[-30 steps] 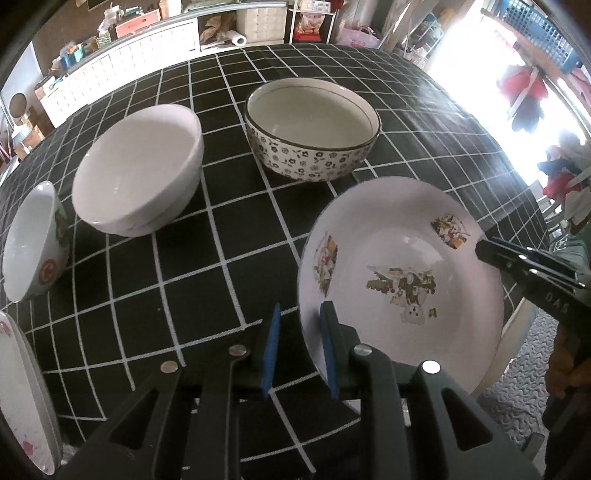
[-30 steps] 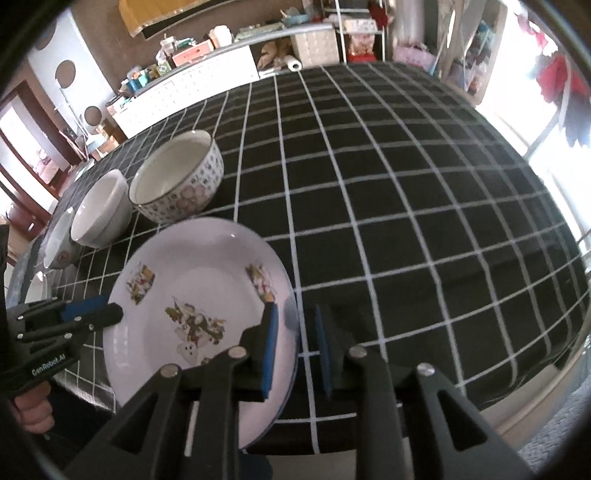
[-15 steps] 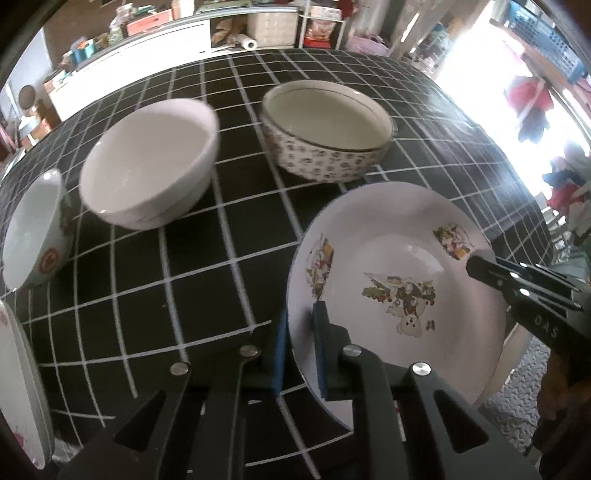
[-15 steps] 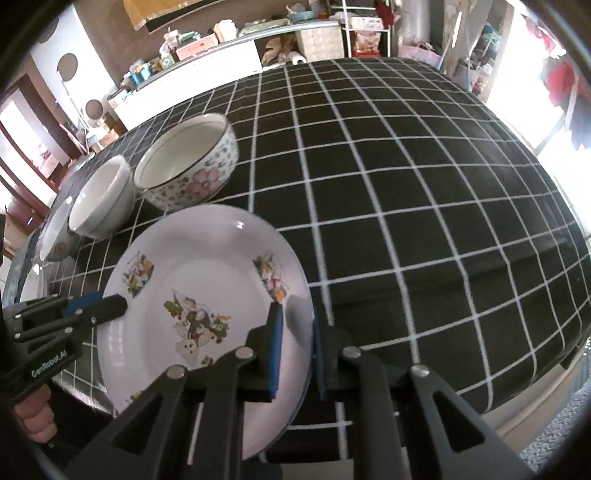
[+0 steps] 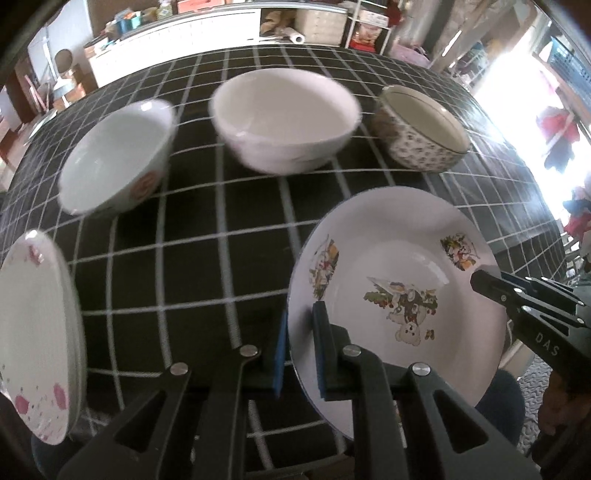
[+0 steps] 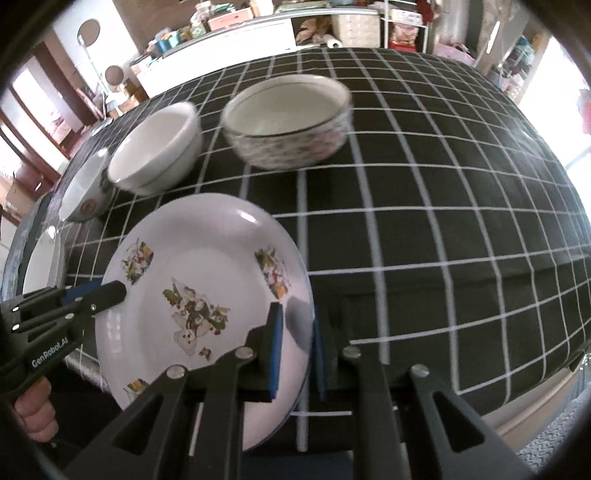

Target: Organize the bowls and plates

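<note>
A white plate with cartoon pictures is held above the table's near edge by both grippers. My left gripper is shut on its left rim. My right gripper is shut on its right rim; the plate also shows in the right wrist view. A plain white bowl, a floral-patterned bowl and a small white bowl with a red mark stand in a row on the black checked tablecloth. A white plate with pink flowers lies at the left edge.
The right gripper's body reaches in from the right in the left wrist view; the left gripper's body reaches in from the left in the right wrist view. A white counter with clutter stands behind the table.
Both grippers have carried the cartoon plate to the left along the near edge. The small bowl and the pink-flowered plate have come further into the left wrist view.
</note>
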`<state>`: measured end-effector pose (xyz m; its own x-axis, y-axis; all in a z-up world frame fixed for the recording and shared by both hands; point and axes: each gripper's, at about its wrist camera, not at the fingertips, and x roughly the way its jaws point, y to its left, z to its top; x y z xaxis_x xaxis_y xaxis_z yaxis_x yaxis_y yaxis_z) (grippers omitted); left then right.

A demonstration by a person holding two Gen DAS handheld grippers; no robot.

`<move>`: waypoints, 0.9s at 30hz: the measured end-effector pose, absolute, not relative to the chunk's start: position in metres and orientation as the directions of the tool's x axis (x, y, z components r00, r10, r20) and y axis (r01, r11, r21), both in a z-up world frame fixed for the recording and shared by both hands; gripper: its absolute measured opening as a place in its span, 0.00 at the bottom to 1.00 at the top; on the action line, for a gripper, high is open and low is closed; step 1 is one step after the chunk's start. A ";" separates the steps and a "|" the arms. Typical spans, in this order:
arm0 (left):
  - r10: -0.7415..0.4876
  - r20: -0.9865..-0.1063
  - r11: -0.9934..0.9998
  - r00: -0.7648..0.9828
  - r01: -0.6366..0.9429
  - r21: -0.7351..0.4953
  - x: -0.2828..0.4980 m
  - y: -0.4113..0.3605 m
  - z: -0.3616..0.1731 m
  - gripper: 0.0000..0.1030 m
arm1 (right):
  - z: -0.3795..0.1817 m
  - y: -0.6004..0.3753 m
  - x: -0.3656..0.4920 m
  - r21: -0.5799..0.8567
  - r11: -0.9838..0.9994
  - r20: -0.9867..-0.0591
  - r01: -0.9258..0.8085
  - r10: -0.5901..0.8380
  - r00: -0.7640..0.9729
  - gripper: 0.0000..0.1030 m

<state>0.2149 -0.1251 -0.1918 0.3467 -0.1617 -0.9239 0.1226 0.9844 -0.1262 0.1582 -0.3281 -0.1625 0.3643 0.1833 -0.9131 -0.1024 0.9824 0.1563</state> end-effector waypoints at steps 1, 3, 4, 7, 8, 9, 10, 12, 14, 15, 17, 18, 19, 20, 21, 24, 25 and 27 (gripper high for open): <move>-0.162 -0.924 0.985 0.346 0.116 -0.129 0.213 -0.120 -0.192 0.11 | -0.163 -0.324 0.158 0.155 0.982 -0.915 -0.106 0.183 0.360 0.19; -0.162 -0.925 0.985 0.344 0.108 -0.132 0.209 -0.109 -0.192 0.11 | -0.163 -0.311 0.157 0.149 0.982 -0.918 -0.116 0.181 0.353 0.19; -0.162 -0.924 0.986 0.345 0.104 -0.134 0.205 -0.103 -0.192 0.11 | -0.163 -0.306 0.158 0.146 0.982 -0.919 -0.119 0.180 0.350 0.19; -0.164 -0.923 0.986 0.348 0.091 -0.141 0.200 -0.084 -0.194 0.11 | -0.164 -0.289 0.158 0.136 0.983 -0.922 -0.126 0.172 0.347 0.19; -0.163 -0.923 0.986 0.348 0.085 -0.142 0.199 -0.077 -0.194 0.11 | -0.164 -0.282 0.159 0.130 0.983 -0.923 -0.129 0.167 0.346 0.19; -0.161 -0.924 0.987 0.348 0.077 -0.143 0.197 -0.069 -0.194 0.11 | -0.164 -0.277 0.158 0.130 0.983 -0.923 -0.131 0.168 0.346 0.19; -0.161 -0.923 0.987 0.349 0.072 -0.144 0.196 -0.064 -0.194 0.11 | -0.164 -0.272 0.158 0.132 0.982 -0.923 -0.134 0.171 0.344 0.19; -0.161 -0.922 0.987 0.351 0.057 -0.150 0.191 -0.047 -0.193 0.11 | -0.165 -0.261 0.159 0.135 0.980 -0.924 -0.144 0.178 0.339 0.19; -0.162 -0.922 0.987 0.353 0.049 -0.155 0.188 -0.036 -0.195 0.11 | -0.166 -0.251 0.161 0.137 0.978 -0.924 -0.156 0.183 0.337 0.19; -0.164 -0.922 0.986 0.352 0.044 -0.159 0.186 -0.030 -0.195 0.11 | -0.167 -0.246 0.162 0.136 0.978 -0.923 -0.161 0.184 0.338 0.19; -0.167 -0.922 0.986 0.350 0.039 -0.164 0.184 -0.022 -0.195 0.11 | -0.168 -0.237 0.163 0.139 0.976 -0.921 -0.166 0.189 0.340 0.19; -0.167 -0.922 0.986 0.349 0.036 -0.165 0.183 -0.019 -0.195 0.11 | -0.168 -0.233 0.163 0.139 0.976 -0.921 -0.168 0.190 0.341 0.19; -0.168 -0.922 0.985 0.348 0.036 -0.166 0.183 -0.017 -0.196 0.11 | -0.168 -0.230 0.164 0.139 0.975 -0.920 -0.172 0.191 0.341 0.19; -0.171 -0.922 0.985 0.348 0.037 -0.168 0.183 -0.015 -0.196 0.11 | -0.168 -0.228 0.164 0.140 0.975 -0.920 -0.174 0.193 0.342 0.19; -0.176 -0.921 0.984 0.348 0.039 -0.174 0.184 -0.013 -0.196 0.11 | -0.169 -0.227 0.165 0.138 0.974 -0.919 -0.179 0.193 0.343 0.20; -0.184 -0.919 0.983 0.349 0.041 -0.181 0.184 -0.010 -0.197 0.11 | -0.170 -0.222 0.167 0.129 0.974 -0.919 -0.188 0.189 0.347 0.21; -0.182 -0.920 0.983 0.348 0.041 -0.179 0.183 -0.009 -0.196 0.11 | -0.170 -0.221 0.167 0.131 0.974 -0.920 -0.187 0.189 0.343 0.22; -0.172 -0.922 0.985 0.346 0.043 -0.168 0.184 -0.012 -0.196 0.11 | -0.170 -0.219 0.167 0.129 0.974 -0.923 -0.186 0.186 0.336 0.22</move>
<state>0.1835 -0.0120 -0.1963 0.3465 -0.1720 -0.9222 0.0429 0.9849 -0.1675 0.1674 -0.2193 -0.1700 0.3358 0.1859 -0.9234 -0.1856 0.9742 0.1286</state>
